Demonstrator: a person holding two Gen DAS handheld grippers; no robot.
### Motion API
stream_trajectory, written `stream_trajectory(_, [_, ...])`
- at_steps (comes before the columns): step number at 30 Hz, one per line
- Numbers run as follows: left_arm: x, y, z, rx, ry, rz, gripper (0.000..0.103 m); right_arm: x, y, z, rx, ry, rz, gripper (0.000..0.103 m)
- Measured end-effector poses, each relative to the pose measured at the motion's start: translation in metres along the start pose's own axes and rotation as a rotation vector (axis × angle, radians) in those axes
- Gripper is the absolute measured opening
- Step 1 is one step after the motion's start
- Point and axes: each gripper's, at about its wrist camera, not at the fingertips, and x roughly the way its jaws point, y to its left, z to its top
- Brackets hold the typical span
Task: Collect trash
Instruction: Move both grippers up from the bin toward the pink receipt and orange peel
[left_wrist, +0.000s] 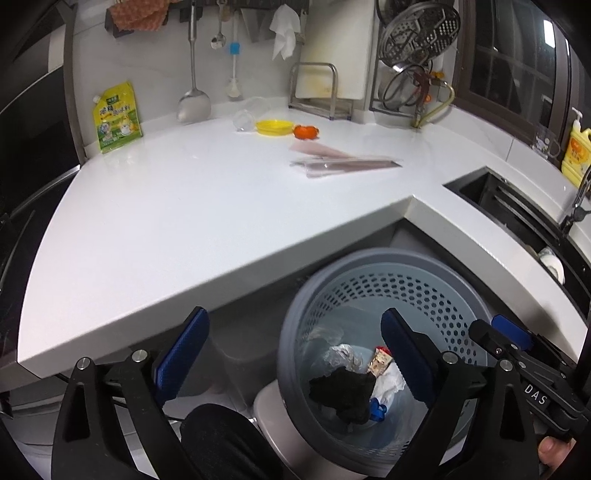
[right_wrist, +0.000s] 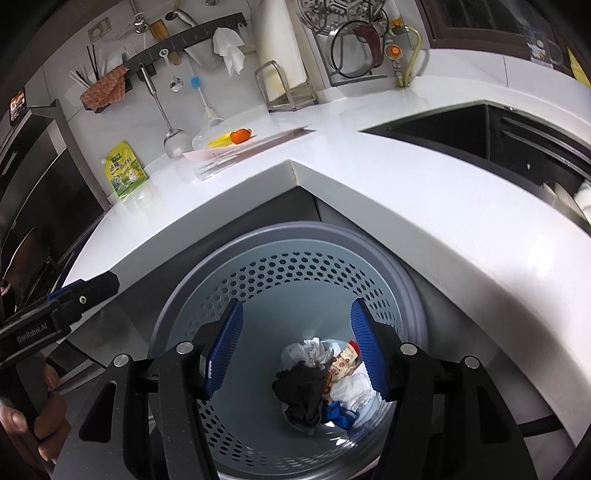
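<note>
A grey perforated trash bin (left_wrist: 369, 280) (right_wrist: 295, 266) stands on the floor below the white counter's inner corner. Inside lie a black crumpled piece (left_wrist: 341, 391) (right_wrist: 301, 387), white tissue (right_wrist: 352, 387), foil (left_wrist: 343, 356), a small printed wrapper (right_wrist: 343, 363) and something blue (right_wrist: 338, 411). My left gripper (left_wrist: 295, 354) is open and empty, over the bin's left rim. My right gripper (right_wrist: 295, 347) is open and empty, directly above the bin's mouth. On the counter lie a pink and clear plastic wrapper (left_wrist: 343, 162) (right_wrist: 240, 149), an orange peel (left_wrist: 306, 132) (right_wrist: 240, 136) and a yellow lid (left_wrist: 273, 127).
A yellow-green refill pouch (left_wrist: 116, 118) (right_wrist: 125, 170) leans on the wall at the left. A clear cup (left_wrist: 244, 120) lies by the yellow lid. Utensils hang on the wall rail. A dark sink (left_wrist: 517, 206) (right_wrist: 480, 136) is at the right, with a yellow soap bottle (left_wrist: 576, 151).
</note>
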Motion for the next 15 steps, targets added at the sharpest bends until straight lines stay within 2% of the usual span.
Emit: stream_trajectory(15, [-0.004, 0.022, 0.023, -0.035, -0.040, 0.024, 0.093, 0.008, 0.017, 0.025, -0.067, -0.015, 0.026, 0.060])
